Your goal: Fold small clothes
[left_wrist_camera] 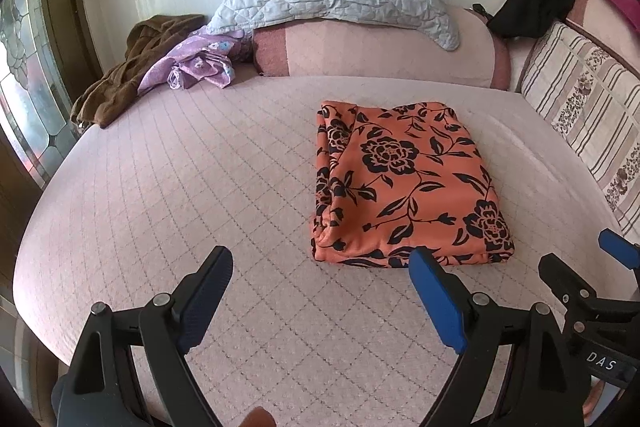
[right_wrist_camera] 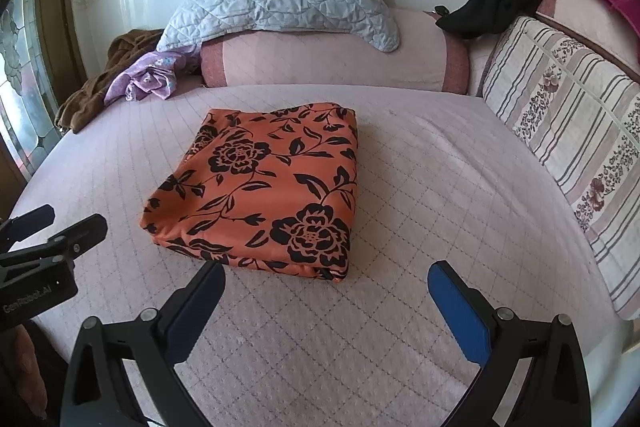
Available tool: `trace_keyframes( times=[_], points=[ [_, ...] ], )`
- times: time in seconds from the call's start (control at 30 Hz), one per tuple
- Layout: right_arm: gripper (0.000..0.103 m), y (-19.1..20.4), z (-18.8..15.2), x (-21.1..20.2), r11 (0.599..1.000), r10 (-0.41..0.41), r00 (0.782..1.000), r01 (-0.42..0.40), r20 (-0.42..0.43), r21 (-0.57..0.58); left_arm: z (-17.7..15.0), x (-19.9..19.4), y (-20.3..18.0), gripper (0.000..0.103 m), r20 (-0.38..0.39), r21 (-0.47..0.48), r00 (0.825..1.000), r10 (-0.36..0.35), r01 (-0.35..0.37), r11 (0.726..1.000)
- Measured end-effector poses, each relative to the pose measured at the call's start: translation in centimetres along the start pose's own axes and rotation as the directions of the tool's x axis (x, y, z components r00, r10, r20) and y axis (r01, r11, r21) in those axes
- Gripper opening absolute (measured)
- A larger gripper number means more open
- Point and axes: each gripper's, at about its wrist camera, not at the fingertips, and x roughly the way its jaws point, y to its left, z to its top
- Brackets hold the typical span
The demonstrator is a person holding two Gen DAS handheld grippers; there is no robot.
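On pink bed (right_wrist_camera: 400,187): folded orange floral garment (right_wrist_camera: 260,187), no container.

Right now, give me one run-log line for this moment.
orange floral garment: folded, flat on bed | left gripper: open, empty, near garment's front edge | right gripper: open, empty | contact: none

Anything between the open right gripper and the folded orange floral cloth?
Nothing: in the right wrist view only bare pink quilted bedcover separates the right gripper from the folded orange black-flowered cloth.
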Motion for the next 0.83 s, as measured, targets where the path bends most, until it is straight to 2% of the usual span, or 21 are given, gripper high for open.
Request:
trace_keyframes(
  times=[0.23, 0.4, 0.7, 0.77, 0.83],
  points=[
    [0.103, 0.1, 0.2, -0.4, 1.0, -0.001, 1.0, 0.002, 0.011, -0.014, 0.5, -0.5, -0.7, 0.09, 0.014, 0.007, 0.999, -0.042, 0.042, 0.999],
    [0.103, -0.2, 0.5, -0.7, 1.0, -0.013, 1.0, 0.014, 0.019, -0.017, 0.8, -0.9, -0.9, 0.09, 0.026, 0.008, 0.999, -0.019, 0.018, 1.0],
    [0.103, 0.2, 1.1, -0.8, 1.0, -0.005, 1.0, 0.006, 0.025, -0.028, 1.1, -0.8, -0.7, 0.09, 0.029, -0.014, 0.998, -0.06, 0.06, 0.998],
    [0.103, 0.3, 1.1, -0.6, 1.0, -0.003, 1.0, 0.003, 0.023, -0.028, 1.3, -1.2, -0.6, 0.098, 0.065, -0.017, 0.996, -0.065, 0.067, 0.998],
    [0.103, 0.4, 1.3, -0.4, 1.0, -0.001, 1.0, 0.002, 0.022, -0.028, 1.8, -1.2, -0.5, 0.099, 0.079, -0.015, 0.994, -0.071, 0.072, 0.997]
  ],
)
